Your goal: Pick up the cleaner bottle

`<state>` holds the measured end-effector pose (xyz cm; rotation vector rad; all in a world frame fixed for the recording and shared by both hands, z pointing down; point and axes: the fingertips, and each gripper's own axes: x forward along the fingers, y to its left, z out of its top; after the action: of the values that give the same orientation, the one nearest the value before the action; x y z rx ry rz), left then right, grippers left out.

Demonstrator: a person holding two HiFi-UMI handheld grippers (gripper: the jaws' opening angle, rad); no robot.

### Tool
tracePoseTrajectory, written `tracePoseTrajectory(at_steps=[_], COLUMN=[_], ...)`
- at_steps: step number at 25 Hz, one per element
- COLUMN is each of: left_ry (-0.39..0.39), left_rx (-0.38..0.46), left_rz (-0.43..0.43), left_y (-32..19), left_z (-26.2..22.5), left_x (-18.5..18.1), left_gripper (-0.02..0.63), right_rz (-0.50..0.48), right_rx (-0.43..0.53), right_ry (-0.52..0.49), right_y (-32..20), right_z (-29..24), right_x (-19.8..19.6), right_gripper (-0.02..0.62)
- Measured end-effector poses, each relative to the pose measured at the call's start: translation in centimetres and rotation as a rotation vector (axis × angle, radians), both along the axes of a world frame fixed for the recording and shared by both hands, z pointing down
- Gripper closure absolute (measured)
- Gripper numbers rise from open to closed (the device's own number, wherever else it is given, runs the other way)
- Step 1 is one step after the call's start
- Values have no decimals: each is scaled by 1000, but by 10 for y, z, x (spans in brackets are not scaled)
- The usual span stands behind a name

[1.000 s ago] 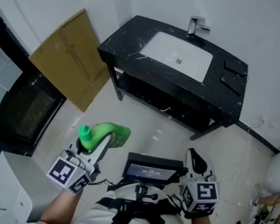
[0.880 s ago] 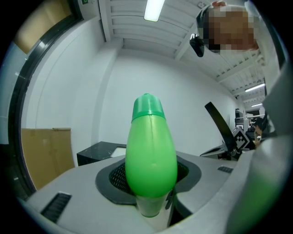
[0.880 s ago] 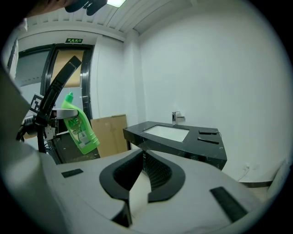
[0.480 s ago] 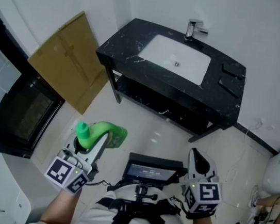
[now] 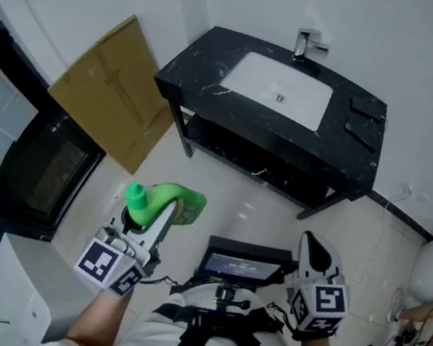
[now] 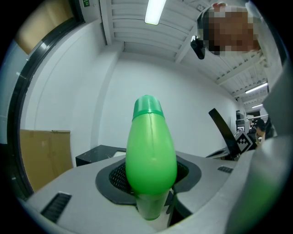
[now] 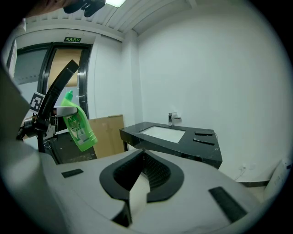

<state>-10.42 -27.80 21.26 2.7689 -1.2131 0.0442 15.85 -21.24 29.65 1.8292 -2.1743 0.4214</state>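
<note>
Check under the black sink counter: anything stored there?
Only a black lower shelf shows under the counter. I can't make out anything on its visible front strip. The counter covers the rest of the shelf.

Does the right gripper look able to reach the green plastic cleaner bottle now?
Probably yes. The left gripper holds the green plastic cleaner bottle in its jaws; only open air lies between it and the empty right gripper.

Cardboard [image 5: 112,90] stands left of the vanity [image 5: 201,77] (sink [image 5: 282,88] inset).
</note>
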Motion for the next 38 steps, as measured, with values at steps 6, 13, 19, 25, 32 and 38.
tracePoseTrajectory(at_steps=[6, 13, 19, 25, 32, 38], left_ry=[-6, -28, -49, -60, -71, -80], left_rx=[6, -4, -24, -40, -47, -51], left_rz=[-4, -6, 2, 13, 19, 28], left_y=[-1, -15, -27, -31, -33, -32], left_z=[-2, 8, 21, 30, 35, 39], left_x=[3, 11, 22, 29, 34, 40], left_gripper=[433, 433, 433, 433, 433, 433], right_rz=[5, 13, 54, 63, 65, 57], right_rx=[0, -6, -12, -15, -20, -23], right_ry=[-6, 3, 15, 31, 51, 66], right_y=[2, -2, -12, -18, -24, -28], right_z=[0, 2, 3, 4, 6, 2], right_x=[-2, 1, 16, 20, 23, 19], right_gripper=[584, 584, 586, 586, 586, 588])
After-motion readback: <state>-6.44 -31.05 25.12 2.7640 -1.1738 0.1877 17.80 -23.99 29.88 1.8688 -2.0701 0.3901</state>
